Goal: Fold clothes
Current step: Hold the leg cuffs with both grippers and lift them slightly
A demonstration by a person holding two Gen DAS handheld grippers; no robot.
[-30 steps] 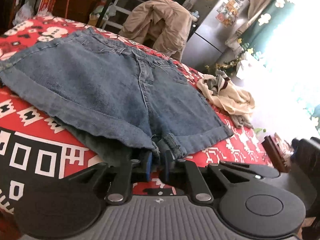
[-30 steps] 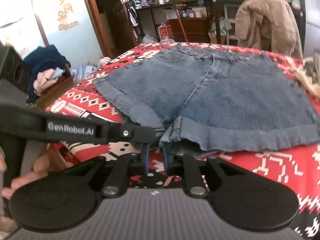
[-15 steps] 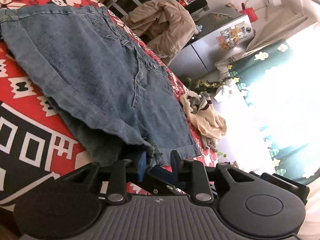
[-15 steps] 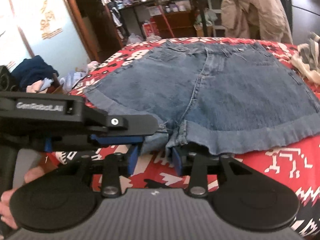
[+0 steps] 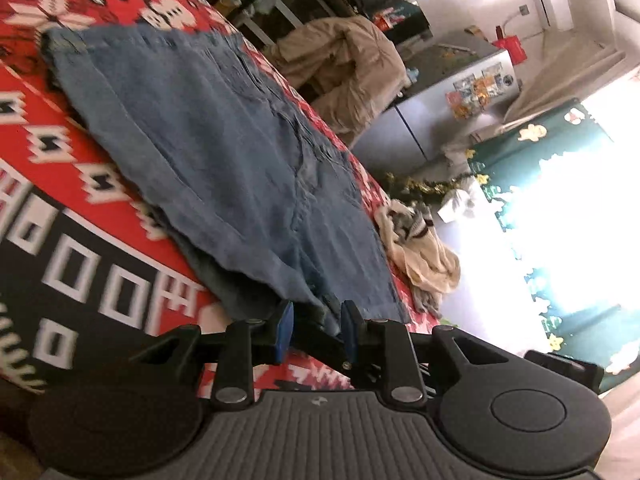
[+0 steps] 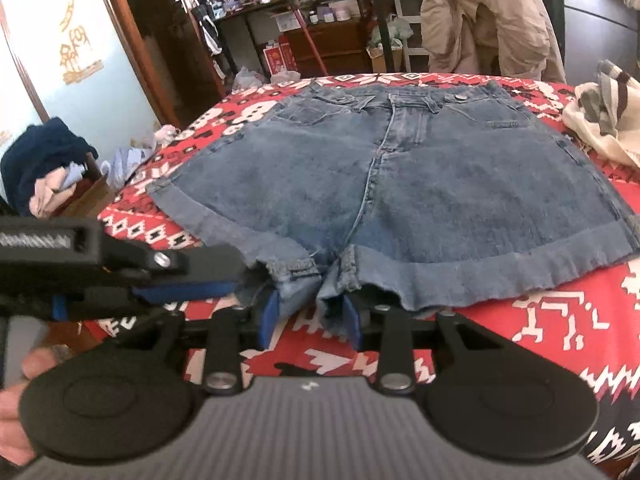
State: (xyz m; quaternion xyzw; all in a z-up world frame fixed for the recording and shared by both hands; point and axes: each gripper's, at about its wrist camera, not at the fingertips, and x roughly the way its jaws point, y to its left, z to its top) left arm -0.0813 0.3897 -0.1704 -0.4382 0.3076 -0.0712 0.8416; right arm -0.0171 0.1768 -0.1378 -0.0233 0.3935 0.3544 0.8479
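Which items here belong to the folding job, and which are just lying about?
In the job: denim shorts, left gripper, right gripper, both open at the crotch hem.

Lying about: cream garment, tan jacket, navy clothes pile.

Denim shorts (image 6: 400,200): blue, faded wash, rolled cuffed hems, metal waistband button, belt loops, front pockets. Spread flat, front side up, waistband at the far edge, leg openings nearest; crotch hem slightly bunched and frayed.

Both wrist cams low, close at hem of denim shorts (image 6: 400,184), shared; left cam tilted.
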